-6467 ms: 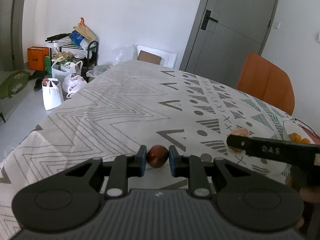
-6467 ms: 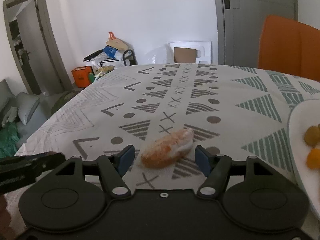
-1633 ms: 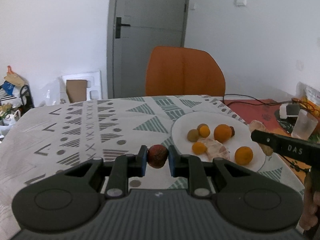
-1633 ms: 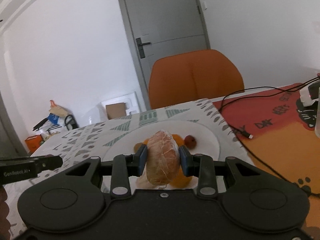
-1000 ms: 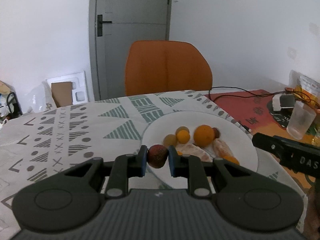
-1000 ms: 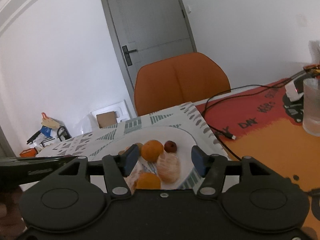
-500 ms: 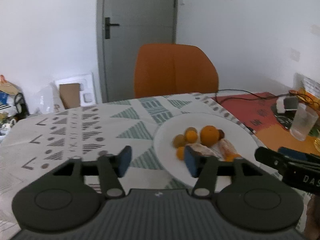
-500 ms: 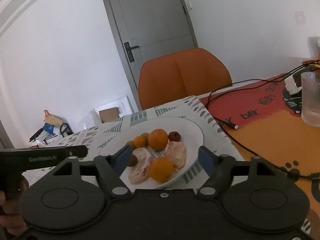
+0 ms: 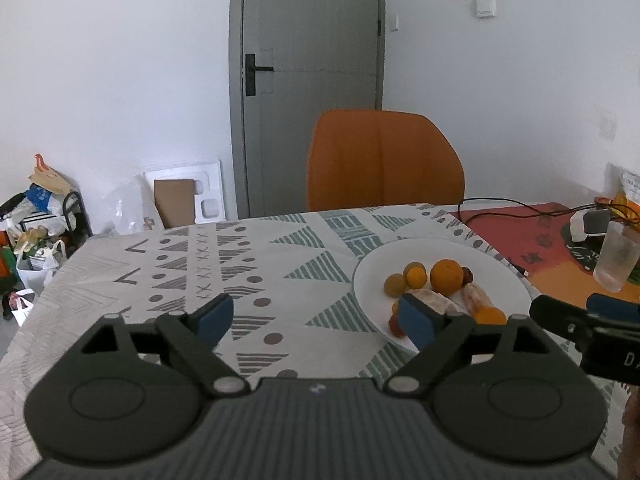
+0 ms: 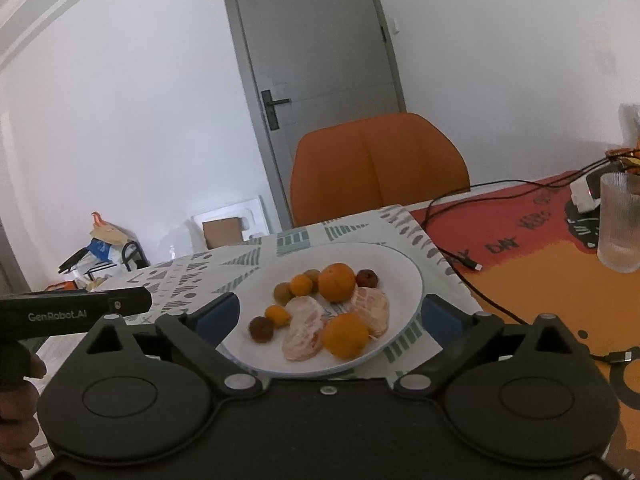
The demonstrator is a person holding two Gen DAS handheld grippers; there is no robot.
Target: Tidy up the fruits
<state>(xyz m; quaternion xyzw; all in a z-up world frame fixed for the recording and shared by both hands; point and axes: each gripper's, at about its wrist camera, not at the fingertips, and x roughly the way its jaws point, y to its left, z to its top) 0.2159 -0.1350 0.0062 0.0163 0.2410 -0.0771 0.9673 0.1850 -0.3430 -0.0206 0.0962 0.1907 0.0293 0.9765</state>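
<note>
The table [image 10: 532,276] carries, on its patterned cloth [image 9: 248,264], the white plate [image 10: 404,268], and every place here is told from that plate. Behind it stands the orange chair [image 10: 380,160]; to its right, well apart, a ribbed glass [image 10: 620,224] stands on the orange mat, with a black cable [image 10: 472,264] running just past the rim. All the fruit in view lies on the plate: two peeled citrus halves [image 10: 304,328] near the middle, two whole oranges [image 10: 337,282], several smaller yellow and orange fruits at the left, and a small dark red fruit [image 10: 261,329] near the front-left rim.

The right gripper [image 10: 332,316] hangs at the plate's near edge with its jaws opening wide and nothing between them. The left gripper [image 9: 316,320] sits to the plate's left, jaws likewise opening and empty, its right pad over the front rim.

The step in hand looks like letting go and pulling clear. To do it well, each person's hand should lift before drawing back, so no finger catches the rim or nudges the round fruits, which would likely roll. The right gripper should keep away from the cable and glass
</note>
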